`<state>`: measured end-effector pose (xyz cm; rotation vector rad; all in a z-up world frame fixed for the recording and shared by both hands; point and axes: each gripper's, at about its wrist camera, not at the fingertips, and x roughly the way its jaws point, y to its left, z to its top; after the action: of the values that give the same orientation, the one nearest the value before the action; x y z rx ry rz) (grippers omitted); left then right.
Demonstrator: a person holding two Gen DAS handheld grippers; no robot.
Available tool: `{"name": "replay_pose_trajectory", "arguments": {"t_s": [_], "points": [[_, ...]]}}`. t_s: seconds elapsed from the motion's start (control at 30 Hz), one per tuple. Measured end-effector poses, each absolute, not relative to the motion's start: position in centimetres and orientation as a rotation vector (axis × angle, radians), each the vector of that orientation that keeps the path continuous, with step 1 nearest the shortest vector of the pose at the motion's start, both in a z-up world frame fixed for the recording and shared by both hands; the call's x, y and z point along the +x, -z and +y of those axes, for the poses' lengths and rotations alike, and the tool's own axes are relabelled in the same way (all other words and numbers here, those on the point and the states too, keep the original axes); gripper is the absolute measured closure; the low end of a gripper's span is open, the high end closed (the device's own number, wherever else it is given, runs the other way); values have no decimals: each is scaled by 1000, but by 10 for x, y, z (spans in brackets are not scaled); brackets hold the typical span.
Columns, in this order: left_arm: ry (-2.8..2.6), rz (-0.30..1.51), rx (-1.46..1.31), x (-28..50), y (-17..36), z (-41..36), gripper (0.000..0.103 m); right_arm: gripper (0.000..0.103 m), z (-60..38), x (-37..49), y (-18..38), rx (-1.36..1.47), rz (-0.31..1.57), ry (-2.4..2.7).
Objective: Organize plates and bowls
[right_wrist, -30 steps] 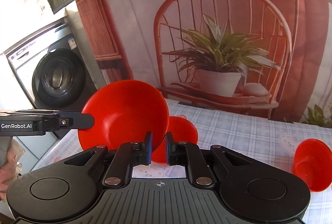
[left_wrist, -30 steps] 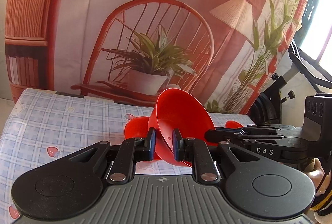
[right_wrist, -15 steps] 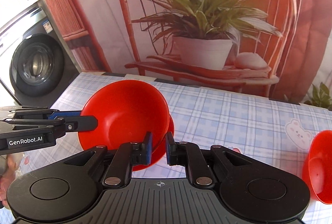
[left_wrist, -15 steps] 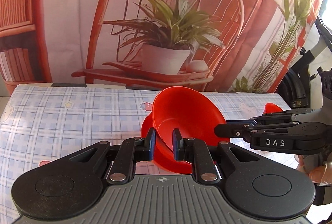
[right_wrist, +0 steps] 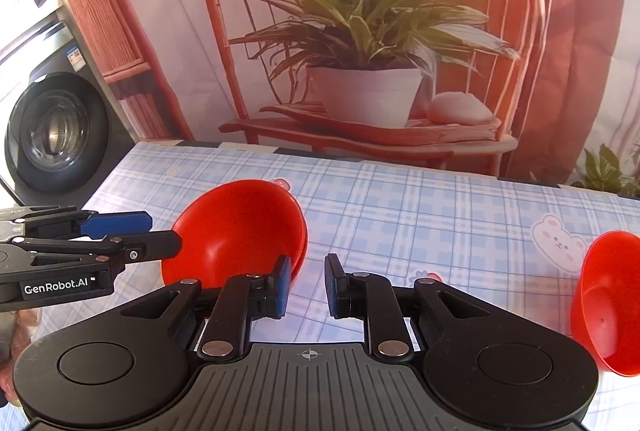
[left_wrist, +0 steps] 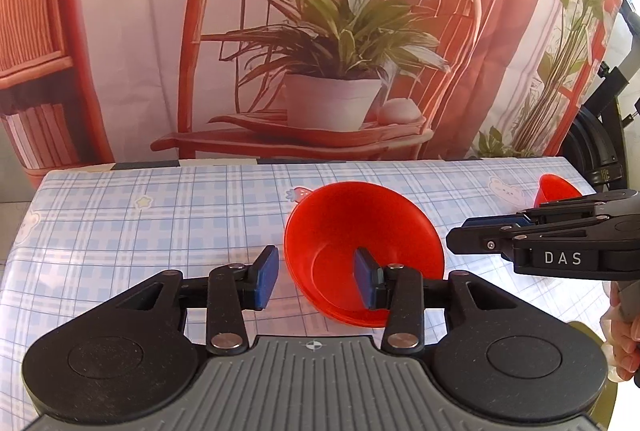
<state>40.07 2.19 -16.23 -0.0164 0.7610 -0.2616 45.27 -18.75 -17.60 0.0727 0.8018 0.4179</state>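
Note:
A red bowl (left_wrist: 362, 243) sits on the blue checked tablecloth (left_wrist: 160, 223), nested on another red dish whose edge just shows in the right wrist view (right_wrist: 240, 227). My left gripper (left_wrist: 316, 281) is open, its right finger inside the bowl's rim and its left finger outside. My right gripper (right_wrist: 306, 287) is open just right of the bowl, not holding it; it also shows in the left wrist view (left_wrist: 540, 239). The left gripper shows in the right wrist view (right_wrist: 100, 247). A second red bowl (right_wrist: 608, 299) stands at the table's right edge.
A printed backdrop with a chair and potted plant (left_wrist: 332, 71) hangs behind the table's far edge. A washing machine (right_wrist: 52, 131) stands beyond the table's left side. Dark equipment (left_wrist: 600, 135) stands off the right side.
Both grippers carried the bowl down onto the red dish on the table and then opened, letting go of its rim. The bowl now rests there.

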Motion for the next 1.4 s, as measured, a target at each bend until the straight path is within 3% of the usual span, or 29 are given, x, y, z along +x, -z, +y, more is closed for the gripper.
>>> {"name": "replay_pose_trajectory", "arguments": {"t_s": [0.27, 0.47, 0.9, 1.4], "points": [[298, 673, -15, 396, 120, -2, 59, 85, -243, 431, 150, 80, 669, -361], [408, 628, -22, 390, 103, -51, 44, 85, -312, 411, 143, 129, 586, -274], [561, 693, -74, 417, 137, -158, 44, 79, -424, 393, 208, 235, 567, 46], [597, 846, 4, 462, 194, -237, 45, 87, -429, 404, 243, 341, 612, 27]]}}
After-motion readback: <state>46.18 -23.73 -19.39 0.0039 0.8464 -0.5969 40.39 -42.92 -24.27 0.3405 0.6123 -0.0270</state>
